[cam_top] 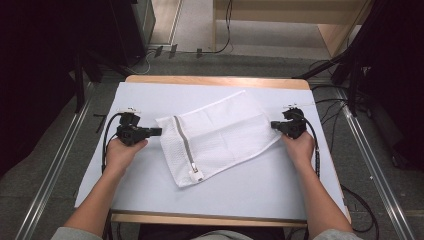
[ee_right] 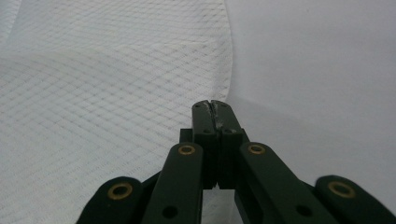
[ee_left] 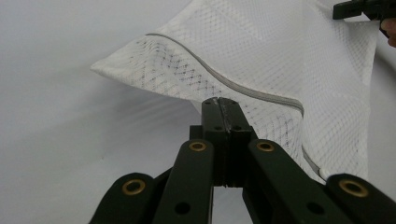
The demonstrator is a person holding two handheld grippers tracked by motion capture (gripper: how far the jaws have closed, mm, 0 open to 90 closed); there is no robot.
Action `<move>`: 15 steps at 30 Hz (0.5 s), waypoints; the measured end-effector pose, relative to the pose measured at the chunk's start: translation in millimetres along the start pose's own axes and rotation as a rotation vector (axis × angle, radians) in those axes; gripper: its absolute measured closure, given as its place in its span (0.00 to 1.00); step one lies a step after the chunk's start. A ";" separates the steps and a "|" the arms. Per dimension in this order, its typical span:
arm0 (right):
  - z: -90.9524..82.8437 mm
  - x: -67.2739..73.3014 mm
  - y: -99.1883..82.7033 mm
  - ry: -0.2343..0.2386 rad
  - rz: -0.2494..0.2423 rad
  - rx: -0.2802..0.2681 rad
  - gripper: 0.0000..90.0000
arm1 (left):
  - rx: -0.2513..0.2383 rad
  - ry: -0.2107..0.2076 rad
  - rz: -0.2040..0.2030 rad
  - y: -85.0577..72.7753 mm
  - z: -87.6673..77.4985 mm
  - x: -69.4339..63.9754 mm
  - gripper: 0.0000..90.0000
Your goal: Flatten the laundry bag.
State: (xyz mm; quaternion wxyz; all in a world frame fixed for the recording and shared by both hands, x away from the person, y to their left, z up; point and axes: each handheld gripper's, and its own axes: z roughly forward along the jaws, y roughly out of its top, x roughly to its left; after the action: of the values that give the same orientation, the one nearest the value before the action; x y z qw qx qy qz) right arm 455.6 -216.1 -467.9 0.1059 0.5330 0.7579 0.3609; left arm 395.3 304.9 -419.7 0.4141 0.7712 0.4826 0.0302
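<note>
No readable text, label, brand, number or sign appears anywhere here. The white mesh zip-up laundry bag (cam_top: pixel 220 135) carries no print that I can make out, though its small white zipper pull (cam_top: pixel 194 174) may be too tiny to judge.

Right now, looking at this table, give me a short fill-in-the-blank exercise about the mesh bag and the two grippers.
1. The white mesh bag lies on a table covered with a ____ sheet.
2. The bag's grey zipper runs along the end nearer the ____ gripper.
3. The jaws of the right gripper are ____, at the bag's edge.
4. The zipper's white pull sits at the end of the zipper ____ to the person.

Missing words: white; left; shut; nearest
</note>
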 end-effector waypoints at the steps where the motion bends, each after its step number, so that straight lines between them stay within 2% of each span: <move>1: 0.2 0.6 0.2 0.005 0.002 -0.003 1.00 | 0.001 -0.002 0.004 -0.4 0.3 0.5 1.00; 3: 0.8 0.6 0.1 0.011 0.008 -0.006 0.96 | 0.005 0.011 0.015 -1.6 1.1 1.1 1.00; 5: 0.5 0.5 0.0 0.008 0.017 -0.012 0.87 | 0.001 0.011 0.019 -1.8 0.4 1.9 0.92; 7: -2.1 1.6 1.2 0.004 0.004 -0.023 0.84 | -0.025 0.012 0.022 -1.1 -3.5 3.1 0.88; 9: -3.8 2.6 1.8 0.008 0.006 -0.032 0.83 | -0.033 0.013 0.027 -0.6 -5.1 3.8 0.84; 10: -7.0 4.3 3.0 0.014 0.003 -0.046 0.82 | -0.044 0.026 0.034 1.1 -7.1 3.8 0.82; 13: -11.7 8.8 3.8 0.025 -0.005 -0.044 0.81 | -0.050 0.040 0.057 7.7 -7.3 5.2 0.79; 15: -14.5 12.5 3.2 0.032 -0.003 -0.040 0.81 | -0.046 0.040 0.057 10.6 -5.8 5.8 0.76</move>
State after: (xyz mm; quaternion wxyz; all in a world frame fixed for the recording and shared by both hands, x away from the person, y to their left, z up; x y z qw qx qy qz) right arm 444.8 -210.7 -452.6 0.1048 0.5237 0.7530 0.3844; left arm 403.5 310.9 -410.9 0.4210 0.7741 0.4678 0.0688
